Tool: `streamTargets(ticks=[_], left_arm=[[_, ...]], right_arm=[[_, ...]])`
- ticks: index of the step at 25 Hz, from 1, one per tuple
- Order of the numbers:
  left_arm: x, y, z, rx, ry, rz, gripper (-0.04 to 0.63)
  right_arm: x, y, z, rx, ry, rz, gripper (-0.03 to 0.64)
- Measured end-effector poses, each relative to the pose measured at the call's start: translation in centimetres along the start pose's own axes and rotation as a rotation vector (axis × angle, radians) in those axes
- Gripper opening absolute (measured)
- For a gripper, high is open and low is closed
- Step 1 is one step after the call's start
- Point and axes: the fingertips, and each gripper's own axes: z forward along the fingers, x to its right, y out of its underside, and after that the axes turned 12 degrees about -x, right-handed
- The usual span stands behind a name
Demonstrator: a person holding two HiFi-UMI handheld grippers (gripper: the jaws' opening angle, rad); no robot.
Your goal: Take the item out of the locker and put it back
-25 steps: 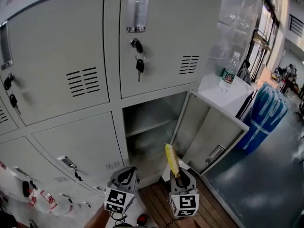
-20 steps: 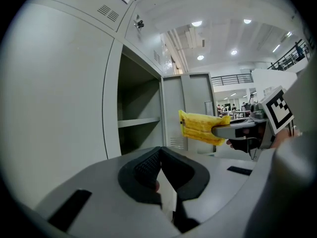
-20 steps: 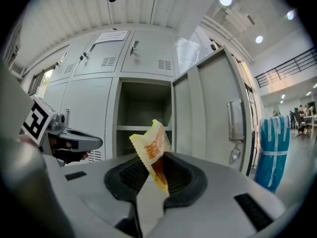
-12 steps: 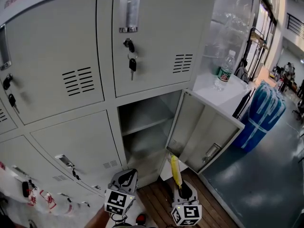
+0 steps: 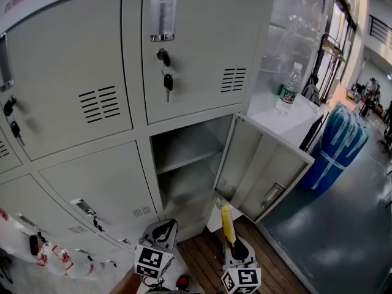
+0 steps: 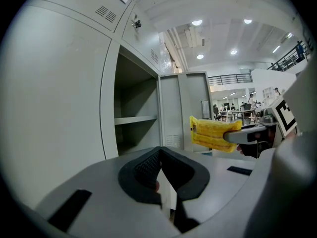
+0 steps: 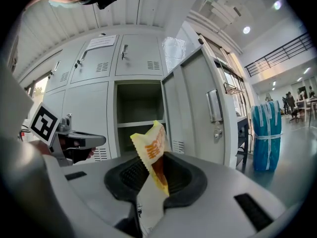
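Far left: bank of grey lockers, doors closed, keys hanging in several locks.

Left gripper: low in the head view, in front of the closed lower locker door. Its own view shows the jaws brought together at the tips with nothing between them. It is aimed roughly toward the open compartment.

Centre: open locker compartment, one shelf across it. No item is visible on the shelf or below it. The locker door is swung out to the right.

Right gripper: just right of the left one, over a wooden slatted floor. Jaws narrow and clamped on the lower end of a yellow snack packet. The packet stands upright out of the jaws, orange print on its face. It sits outside the locker, in front of the compartment's lower edge and near the bottom corner of the door.

Right: clear water bottle with a green label on a white top beside the lockers. Farther right, a blue wrapped bundle on the grey floor.
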Motion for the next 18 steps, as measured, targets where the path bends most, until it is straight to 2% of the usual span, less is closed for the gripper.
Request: streamTargets(ticks=[11,15,18], left_arm=[[-0.16,-0.1,-0.06,0.002,-0.002,-0.005,0.021],[0.2,-0.06,0.0,0.006,0.011,0.016,0.021],[0.14,-0.05,0.17,0.007,0.014,0.0,0.021]], right_arm=[[-0.34,-0.06,-0.25,0.005,0.0,-0.003,0.087],[-0.52,-0.17,-0.32,0.0,0.004,0.003,0.087],[-0.76,-0.33,-0.32,-0.007,0.005,0.008,0.086]])
